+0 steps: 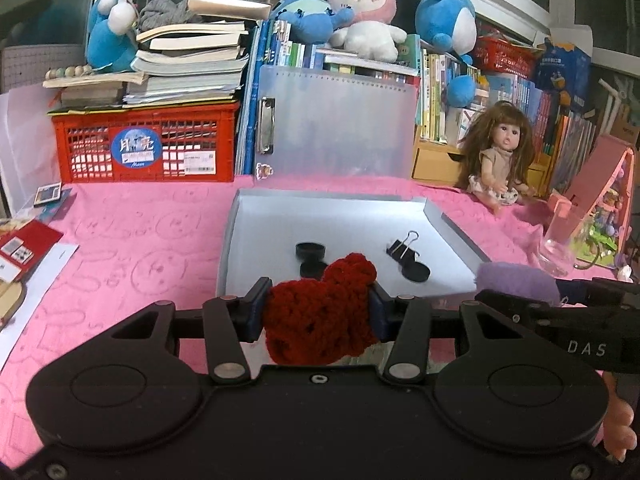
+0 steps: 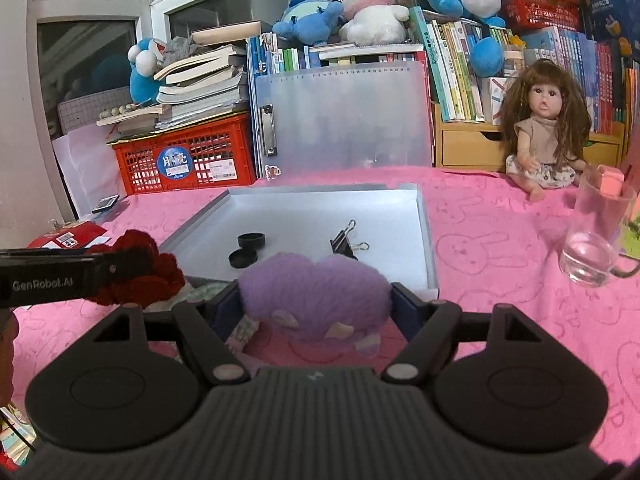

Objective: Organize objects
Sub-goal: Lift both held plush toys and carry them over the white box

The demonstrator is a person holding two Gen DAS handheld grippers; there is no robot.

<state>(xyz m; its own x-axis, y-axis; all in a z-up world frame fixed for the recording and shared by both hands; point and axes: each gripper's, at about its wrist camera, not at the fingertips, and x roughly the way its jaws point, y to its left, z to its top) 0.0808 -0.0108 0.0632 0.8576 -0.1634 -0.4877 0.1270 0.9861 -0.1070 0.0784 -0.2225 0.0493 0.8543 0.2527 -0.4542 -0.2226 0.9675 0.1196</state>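
Note:
My left gripper (image 1: 318, 308) is shut on a red crocheted piece (image 1: 320, 312), held just before the near edge of the grey tray (image 1: 248, 216); the red piece also shows in the right wrist view (image 2: 140, 272). My right gripper (image 2: 316, 304) is shut on a fluffy purple heart-shaped piece (image 2: 314, 296), also at the tray's near edge (image 2: 426, 240); it shows in the left wrist view (image 1: 516, 280). In the tray lie a black binder clip (image 1: 402, 246) (image 2: 346, 240), a small black round pot (image 1: 310, 249) (image 2: 251, 240) and black lids (image 1: 416, 273) (image 2: 242, 258).
Pink cloth (image 1: 140, 248) covers the table. A glass cup (image 2: 596, 232) stands at the right, a doll (image 2: 540, 136) behind it. A red crate (image 1: 144, 148) with stacked books, a clear folder (image 1: 336, 120), bookshelves and plush toys line the back. Cards and papers (image 1: 24, 252) lie left.

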